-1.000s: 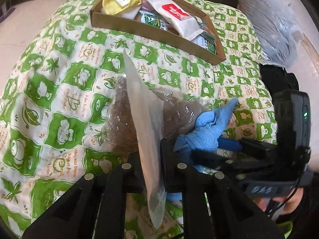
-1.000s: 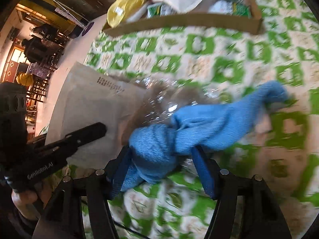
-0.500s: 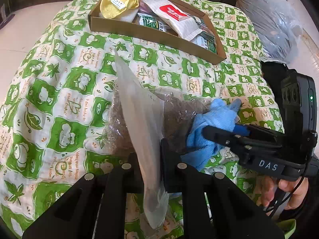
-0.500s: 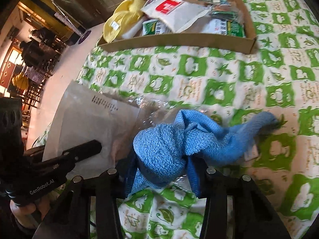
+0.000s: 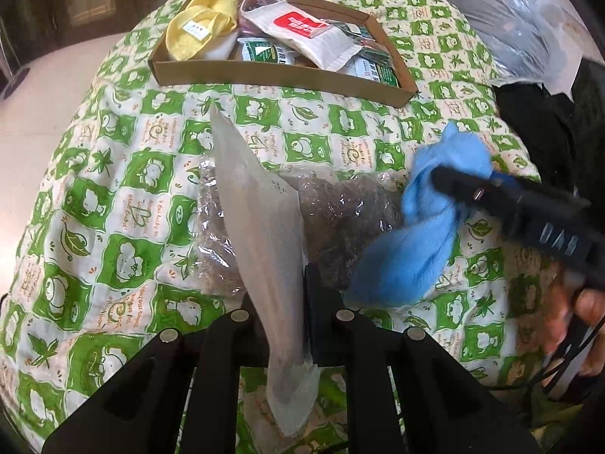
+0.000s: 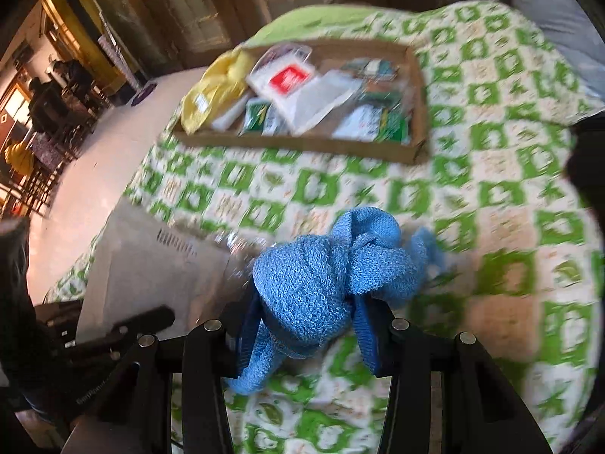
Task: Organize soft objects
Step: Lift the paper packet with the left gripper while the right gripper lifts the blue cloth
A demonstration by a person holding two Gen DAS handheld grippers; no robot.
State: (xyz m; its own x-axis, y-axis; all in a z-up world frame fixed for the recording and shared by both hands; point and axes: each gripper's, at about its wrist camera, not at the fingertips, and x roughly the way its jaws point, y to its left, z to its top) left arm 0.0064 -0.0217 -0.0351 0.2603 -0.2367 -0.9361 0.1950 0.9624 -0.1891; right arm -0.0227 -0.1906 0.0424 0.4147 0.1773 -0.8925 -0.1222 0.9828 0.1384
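"DAS" stands, upside down, on the right tool's (image 5: pixel 446 185) black body; other print is unreadable.

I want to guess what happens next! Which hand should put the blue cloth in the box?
Right, probably. Its tongs already pinch the blue cloth, lifted off the quilt. The left tongs are busy holding a plastic bag. The box lies ahead.

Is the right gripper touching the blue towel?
Touching. The right wrist view shows the right gripper with its fingers pressing both sides of the bunched blue towel.
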